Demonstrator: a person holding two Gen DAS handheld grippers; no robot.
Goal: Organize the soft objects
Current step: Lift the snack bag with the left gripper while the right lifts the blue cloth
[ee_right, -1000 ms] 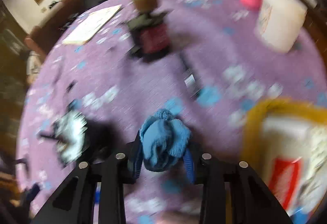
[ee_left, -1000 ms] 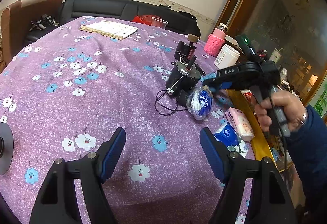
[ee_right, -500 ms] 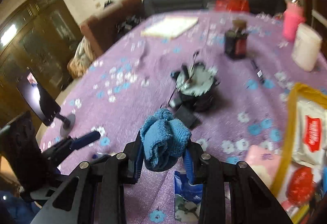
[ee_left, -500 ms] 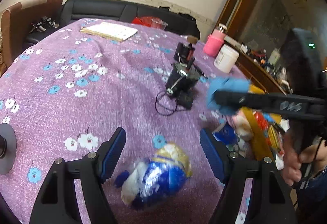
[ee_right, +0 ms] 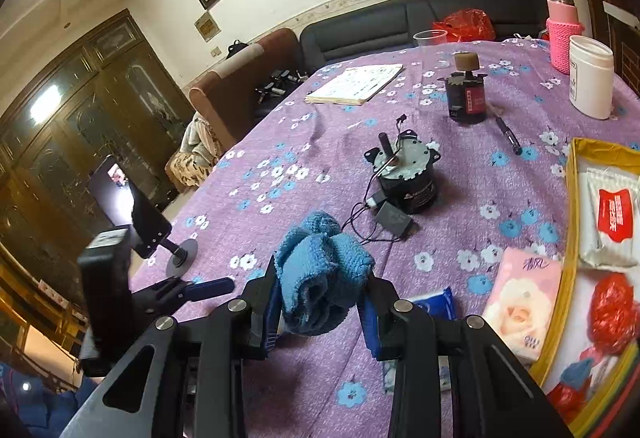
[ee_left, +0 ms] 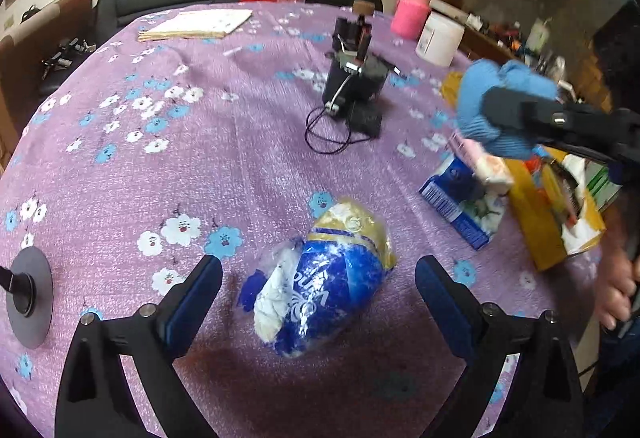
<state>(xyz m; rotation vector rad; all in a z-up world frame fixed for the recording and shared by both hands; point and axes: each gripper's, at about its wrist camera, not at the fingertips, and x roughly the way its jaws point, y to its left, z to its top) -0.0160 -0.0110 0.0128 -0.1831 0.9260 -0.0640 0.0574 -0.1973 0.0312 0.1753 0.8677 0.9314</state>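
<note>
Since a second earlier: blue-and-gold plastic bag (ee_left: 320, 278) shifted from beside the motor to the near edge of the table (ee_left: 200, 166), lying between the spread fingers of the left gripper (ee_left: 318, 302); right gripper (ee_right: 322, 302) lifted and swung out over the table's right side. Left gripper: wide apart, holding nothing, bag untouched between the pads. Right gripper: clamped on a bunched blue knitted cloth (ee_right: 320, 278), carried clear of the purple floral cover, above the tissue packs. Near the right edge: blue tissue pack (ee_left: 464, 198) flat on the cover, pink tissue pack (ee_left: 486, 166) leaning on it, just beside the yellow-rimmed box (ee_right: 572, 230). Box contents, as far as seen: white wipes pack with red label (ee_right: 610, 218), red crumpled bag (ee_right: 614, 310), further blue and red pieces at the near corner, not identifiable. White tub (ee_right: 591, 78) and pink-sleeved bottle (ee_right: 562, 34) at the far right edge, contents hidden. Mid-table: motor (ee_right: 408, 178) with trailing black cable (ee_left: 328, 138). Risks, judged: cloth pinched only through its middle, loose folds liable to slip out or snag on the box rim at release; slick rounded bag likely to squirt sideways under an off-centre squeeze; a low sweep of either gripper could catch the cable and drag the motor.
</note>
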